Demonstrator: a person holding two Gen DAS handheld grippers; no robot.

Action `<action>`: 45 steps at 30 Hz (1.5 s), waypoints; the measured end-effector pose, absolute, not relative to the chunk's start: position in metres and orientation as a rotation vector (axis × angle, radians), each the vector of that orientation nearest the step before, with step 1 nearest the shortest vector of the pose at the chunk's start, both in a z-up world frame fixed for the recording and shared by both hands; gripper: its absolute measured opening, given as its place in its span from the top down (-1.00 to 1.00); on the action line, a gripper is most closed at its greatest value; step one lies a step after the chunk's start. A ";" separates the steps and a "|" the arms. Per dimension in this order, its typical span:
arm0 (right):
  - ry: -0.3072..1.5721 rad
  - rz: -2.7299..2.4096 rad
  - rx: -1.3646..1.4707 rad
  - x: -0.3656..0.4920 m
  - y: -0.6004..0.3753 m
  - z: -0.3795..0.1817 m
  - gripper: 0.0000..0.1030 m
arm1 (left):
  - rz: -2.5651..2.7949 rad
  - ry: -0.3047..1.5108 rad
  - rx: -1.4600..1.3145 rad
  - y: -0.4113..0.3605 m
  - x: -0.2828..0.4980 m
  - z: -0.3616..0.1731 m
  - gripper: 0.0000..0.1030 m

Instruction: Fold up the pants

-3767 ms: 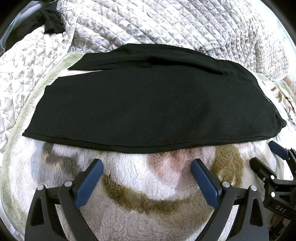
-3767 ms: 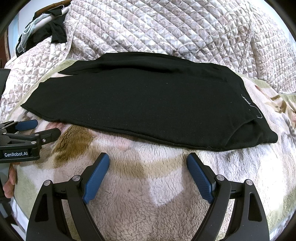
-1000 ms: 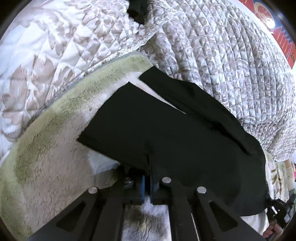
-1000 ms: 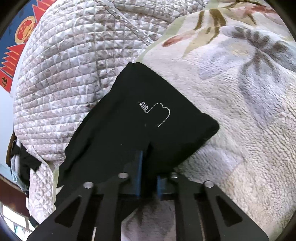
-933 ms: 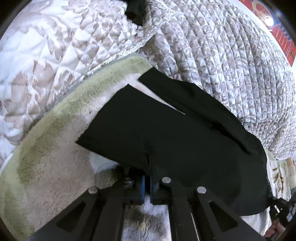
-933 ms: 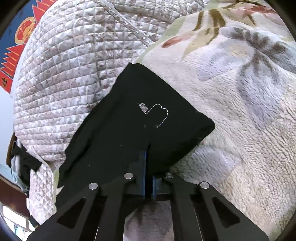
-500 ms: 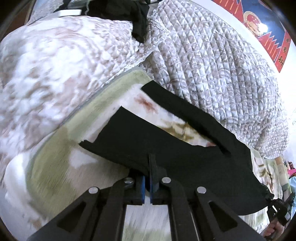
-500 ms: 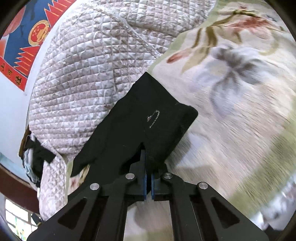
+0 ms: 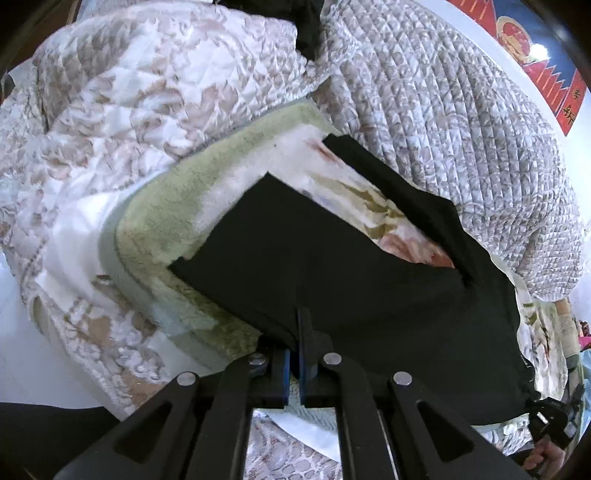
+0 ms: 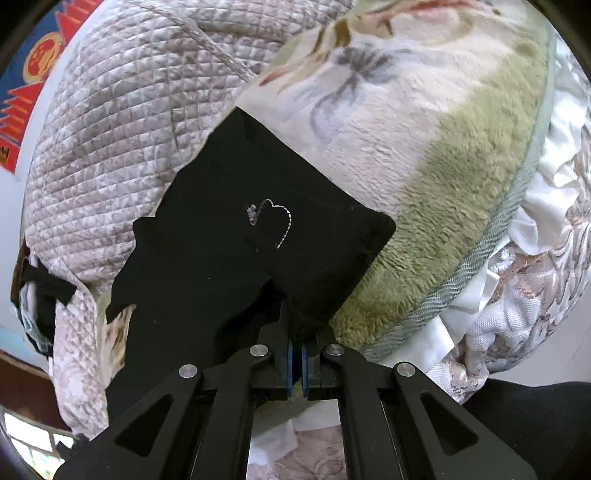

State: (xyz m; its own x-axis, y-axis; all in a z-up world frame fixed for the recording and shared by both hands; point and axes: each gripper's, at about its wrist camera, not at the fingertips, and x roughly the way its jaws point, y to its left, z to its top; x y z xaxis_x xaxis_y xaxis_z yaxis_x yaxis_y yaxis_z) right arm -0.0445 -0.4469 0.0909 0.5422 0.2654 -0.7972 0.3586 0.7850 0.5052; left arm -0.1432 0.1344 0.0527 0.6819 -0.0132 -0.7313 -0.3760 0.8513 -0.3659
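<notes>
both grippers apparently pinching pants

You're working in a home bedroom. The surface under you is a bed dressed with a fleecy floral blanket, green at its border, and heaped along its far side is a quilted bedspread in a pale leaf print. Dark clothing lies bundled up past the quilt. A red and blue poster hangs on the white wall behind, and a window shows at one lower corner.
</notes>
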 end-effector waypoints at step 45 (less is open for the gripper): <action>0.992 0.181 0.183 0.037 -0.347 0.107 0.20 | 0.447 0.796 -0.215 0.158 -0.032 0.078 0.66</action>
State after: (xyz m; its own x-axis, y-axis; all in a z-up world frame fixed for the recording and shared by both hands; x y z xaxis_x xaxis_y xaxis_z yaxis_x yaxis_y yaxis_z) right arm 0.0371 -0.3470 0.1068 0.5345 0.2338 -0.8122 -0.0678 0.9698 0.2345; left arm -0.0318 0.1585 0.0782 0.6128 0.3046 -0.7292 -0.4636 0.8858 -0.0195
